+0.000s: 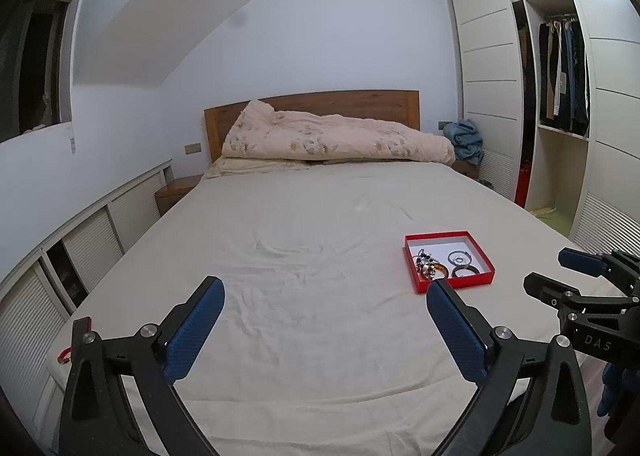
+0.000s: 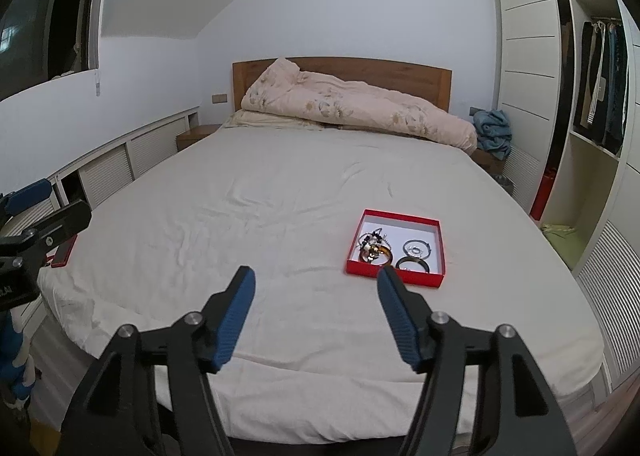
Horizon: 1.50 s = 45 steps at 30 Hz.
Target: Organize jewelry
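Observation:
A red open box (image 1: 470, 283) with a white inside lies on the bed near its front right; it also shows in the right wrist view (image 2: 400, 277). In it lie a heap of beaded bracelets (image 2: 374, 246), a silver bangle (image 2: 416, 247) and a dark bangle (image 2: 413, 265). My left gripper (image 1: 325, 291) is open and empty above the bed's front, left of the box. My right gripper (image 2: 316, 276) is open and empty, just in front of the box. A red lid (image 2: 64, 252) lies at the bed's left edge.
The bed (image 2: 280, 184) has a white sheet, with a folded quilt (image 2: 352, 104) at the wooden headboard. Low louvred cabinets (image 2: 108, 172) run along the left wall. An open wardrobe (image 2: 592, 96) with hanging clothes stands at the right.

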Available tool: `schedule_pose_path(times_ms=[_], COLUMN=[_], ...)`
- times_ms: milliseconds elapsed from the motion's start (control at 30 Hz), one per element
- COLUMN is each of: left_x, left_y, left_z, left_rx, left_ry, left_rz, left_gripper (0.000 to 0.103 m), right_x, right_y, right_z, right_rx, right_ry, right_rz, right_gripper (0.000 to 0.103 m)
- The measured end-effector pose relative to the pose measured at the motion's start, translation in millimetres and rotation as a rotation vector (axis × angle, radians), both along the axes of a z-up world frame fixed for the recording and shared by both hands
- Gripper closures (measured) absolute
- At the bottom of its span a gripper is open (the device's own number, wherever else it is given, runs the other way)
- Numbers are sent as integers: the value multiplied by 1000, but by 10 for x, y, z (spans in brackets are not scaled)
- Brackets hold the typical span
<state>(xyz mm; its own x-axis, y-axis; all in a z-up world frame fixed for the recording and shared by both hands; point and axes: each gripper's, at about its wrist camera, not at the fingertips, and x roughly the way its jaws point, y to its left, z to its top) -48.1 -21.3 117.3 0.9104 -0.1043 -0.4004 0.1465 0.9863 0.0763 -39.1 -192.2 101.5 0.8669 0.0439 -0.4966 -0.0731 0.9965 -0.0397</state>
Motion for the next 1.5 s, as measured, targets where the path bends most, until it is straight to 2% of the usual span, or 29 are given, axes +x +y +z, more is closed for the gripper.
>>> schedule_pose_path(times_ms=[567, 1500], left_x=[25, 251], left_y=[112, 316], left_z=[-98, -371], left_rx=[-20, -46], left_ry=[16, 106], left_rz=[41, 74], left_gripper=[0, 0], right_x=[6, 205], right_y=[-15, -52], right_z=[-35, -310], right_rx=[-20, -11], right_ry=[-24, 55], right_rz=[-40, -51], right_gripper=[32, 31])
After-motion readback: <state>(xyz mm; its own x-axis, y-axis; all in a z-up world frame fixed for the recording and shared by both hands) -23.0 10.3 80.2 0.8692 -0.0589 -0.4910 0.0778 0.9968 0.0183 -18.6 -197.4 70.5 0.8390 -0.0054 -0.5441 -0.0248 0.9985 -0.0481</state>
